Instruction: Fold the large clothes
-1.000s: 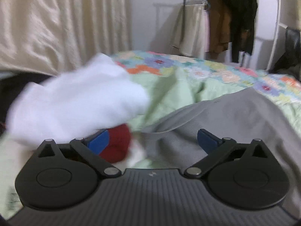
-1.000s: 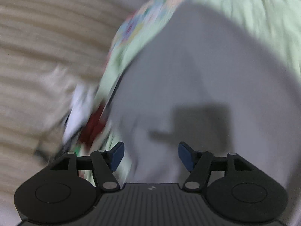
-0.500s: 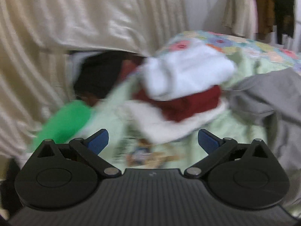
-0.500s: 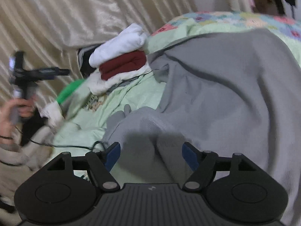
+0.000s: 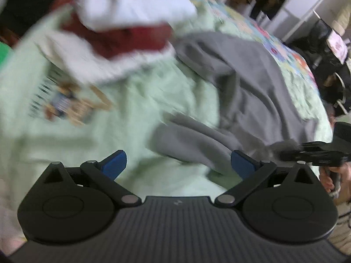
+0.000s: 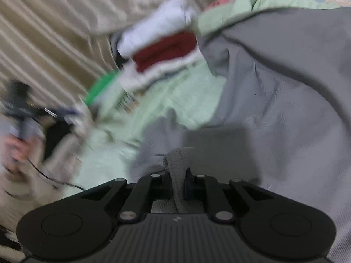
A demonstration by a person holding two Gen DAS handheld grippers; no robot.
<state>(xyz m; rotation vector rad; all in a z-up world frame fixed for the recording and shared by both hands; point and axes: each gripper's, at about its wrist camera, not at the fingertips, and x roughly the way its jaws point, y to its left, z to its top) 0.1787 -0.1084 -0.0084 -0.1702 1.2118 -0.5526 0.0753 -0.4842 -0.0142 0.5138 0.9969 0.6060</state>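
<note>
A large grey garment (image 5: 248, 83) lies spread and rumpled on the pale green bed cover (image 5: 122, 118). It also fills the right half of the right wrist view (image 6: 285, 100). My left gripper (image 5: 177, 164) is open and empty, just above the cover, with a grey fold (image 5: 188, 140) close in front of it. My right gripper (image 6: 177, 184) is shut on a pinched fold of the grey garment (image 6: 178, 160). It shows in the left wrist view (image 5: 311, 153) at the garment's right edge. The left gripper shows blurred at the left of the right wrist view (image 6: 28, 109).
A stack of folded white and dark red clothes (image 5: 131, 22) sits at the far left of the bed, also in the right wrist view (image 6: 162, 46). Cream curtains (image 6: 54, 32) hang behind it. A green item (image 6: 101, 85) lies beside the stack. A clothes rack (image 5: 307, 0) stands beyond the bed.
My right gripper has closed on a fold of the grey garment. My left gripper has swung down and right, from the folded stack toward the grey garment, still open.
</note>
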